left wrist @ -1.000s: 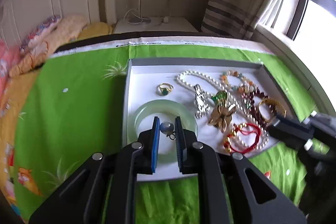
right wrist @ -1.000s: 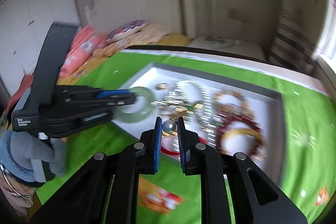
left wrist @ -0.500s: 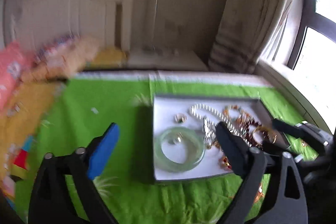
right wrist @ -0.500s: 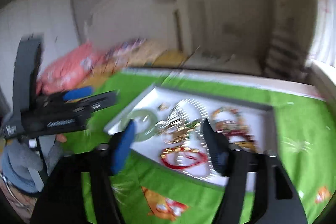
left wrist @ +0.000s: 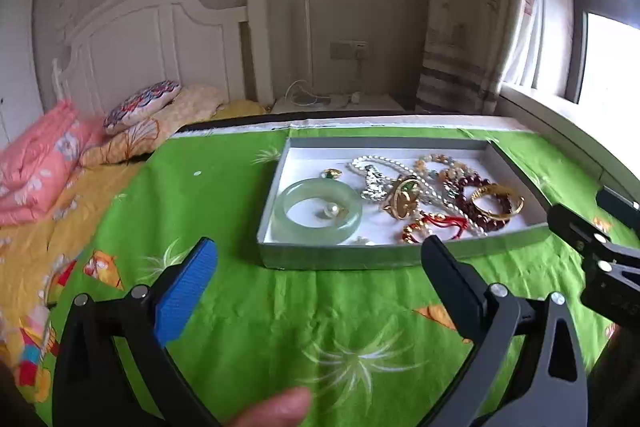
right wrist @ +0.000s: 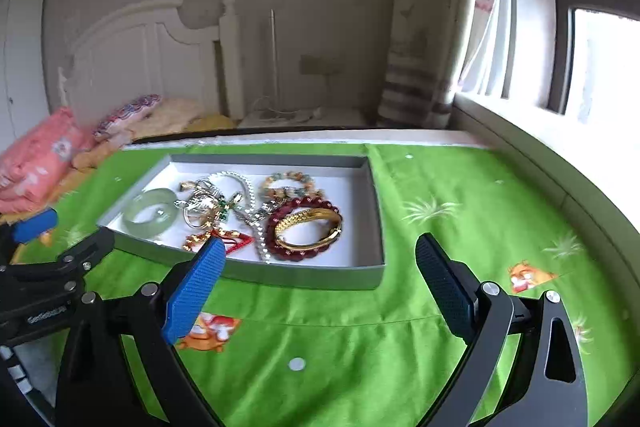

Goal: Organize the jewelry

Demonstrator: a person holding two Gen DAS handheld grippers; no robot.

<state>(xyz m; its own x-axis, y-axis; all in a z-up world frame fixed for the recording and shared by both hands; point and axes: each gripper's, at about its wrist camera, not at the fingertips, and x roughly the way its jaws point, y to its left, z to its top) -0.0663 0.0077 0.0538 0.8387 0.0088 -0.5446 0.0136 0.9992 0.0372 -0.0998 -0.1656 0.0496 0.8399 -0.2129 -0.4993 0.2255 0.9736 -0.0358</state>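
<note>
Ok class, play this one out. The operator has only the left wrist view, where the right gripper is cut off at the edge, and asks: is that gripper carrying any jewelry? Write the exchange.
Observer: No. Its own camera shows the right gripper with jaws opening wide and nothing between them.
Operator: What is it facing?
Observer: The near wall of the tray, with the gold bangle almost straight ahead between the fingers.
</note>
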